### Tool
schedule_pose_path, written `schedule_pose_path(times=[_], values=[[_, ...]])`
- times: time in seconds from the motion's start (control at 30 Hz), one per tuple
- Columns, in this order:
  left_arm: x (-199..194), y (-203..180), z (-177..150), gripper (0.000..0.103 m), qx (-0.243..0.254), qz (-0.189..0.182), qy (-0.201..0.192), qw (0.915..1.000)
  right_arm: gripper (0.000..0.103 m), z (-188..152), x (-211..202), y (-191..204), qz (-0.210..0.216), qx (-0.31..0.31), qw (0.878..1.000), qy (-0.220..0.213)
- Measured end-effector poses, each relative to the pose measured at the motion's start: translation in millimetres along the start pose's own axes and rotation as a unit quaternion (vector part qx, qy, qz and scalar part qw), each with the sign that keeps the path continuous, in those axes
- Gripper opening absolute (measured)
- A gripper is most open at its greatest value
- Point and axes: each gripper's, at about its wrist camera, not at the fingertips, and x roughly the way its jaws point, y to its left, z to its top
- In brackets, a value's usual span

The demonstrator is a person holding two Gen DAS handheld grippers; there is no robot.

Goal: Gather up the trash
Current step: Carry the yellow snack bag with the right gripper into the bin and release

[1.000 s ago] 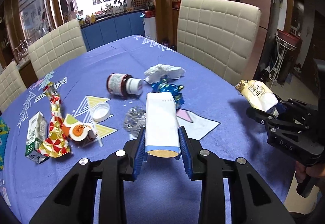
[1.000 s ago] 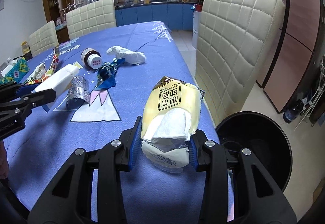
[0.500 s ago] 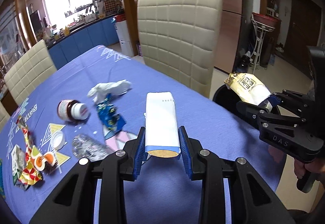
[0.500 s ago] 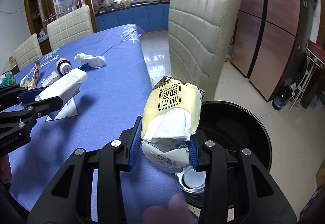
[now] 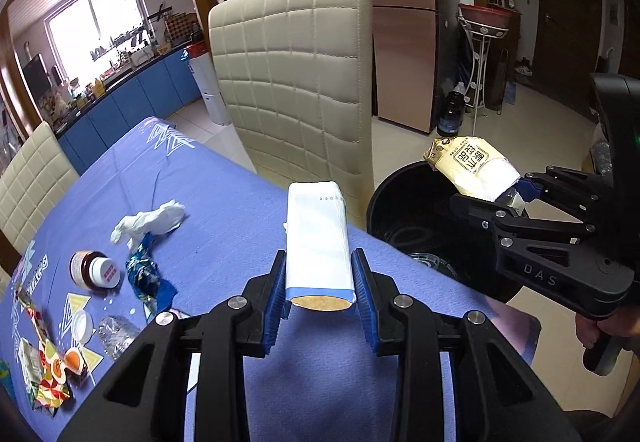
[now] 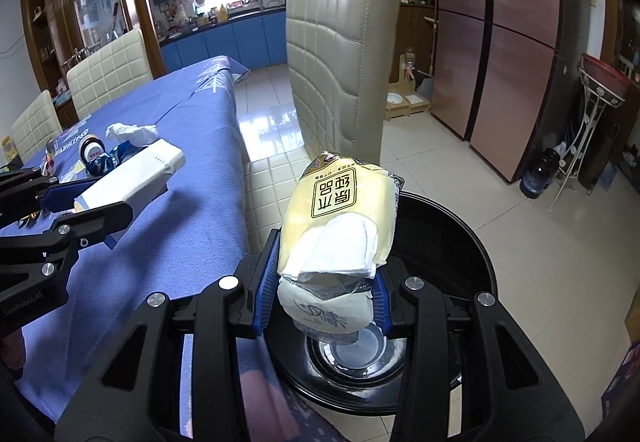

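My left gripper [image 5: 320, 294] is shut on a white paper pack [image 5: 318, 238] and holds it above the blue table's near edge, close to the black trash bin [image 5: 400, 201]. My right gripper [image 6: 324, 282] is shut on a yellow tissue packet [image 6: 340, 217] and holds it over the bin [image 6: 448, 250], which holds a clear plastic cup [image 6: 356, 354]. The right gripper also shows in the left wrist view [image 5: 516, 197] above the bin. The left gripper with its pack [image 6: 132, 173] shows at the left of the right wrist view.
On the blue tablecloth [image 5: 224, 201] lie a crumpled white tissue [image 5: 152, 219], a blue foil wrapper [image 5: 144, 274], a brown jar [image 5: 94, 270], a white lid [image 5: 80, 322] and colourful wrappers [image 5: 44, 362]. A cream chair [image 5: 296, 81] stands beside the bin.
Both grippers have swung right, away from the table's middle toward the bin. The yellow packet now hangs over the bin's opening; the white pack is nearer the table edge.
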Motion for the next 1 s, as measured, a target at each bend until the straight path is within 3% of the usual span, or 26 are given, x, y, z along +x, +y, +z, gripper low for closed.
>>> schedule_pose_path(times=[0.7, 0.77, 0.9, 0.97, 1.0], values=[[5.6, -37.0, 22.8, 0.032, 0.042, -0.020, -0.009, 0.9989, 0.044, 4.6, -11.6, -35.5, -0.023, 0.029, 0.999, -0.020], [5.4, -38.7, 24.1, 0.032, 0.045, -0.022, -0.009, 0.9987, 0.058, 4.6, -14.1, -38.0, -0.022, 0.034, 0.999, -0.026], [5.6, -42.3, 26.7, 0.032, 0.050, -0.025, -0.011, 0.9984, 0.070, 6.3, -20.1, -41.1, -0.022, 0.033, 0.998, -0.043], [6.6, -43.8, 28.3, 0.032, 0.050, -0.028, -0.010, 0.9983, 0.094, 7.1, -21.7, -42.1, -0.024, 0.033, 0.998, -0.045], [6.9, -44.8, 29.2, 0.032, 0.051, -0.029, -0.010, 0.9982, 0.097, 7.1, -24.6, -43.6, -0.028, 0.038, 0.997, -0.055]])
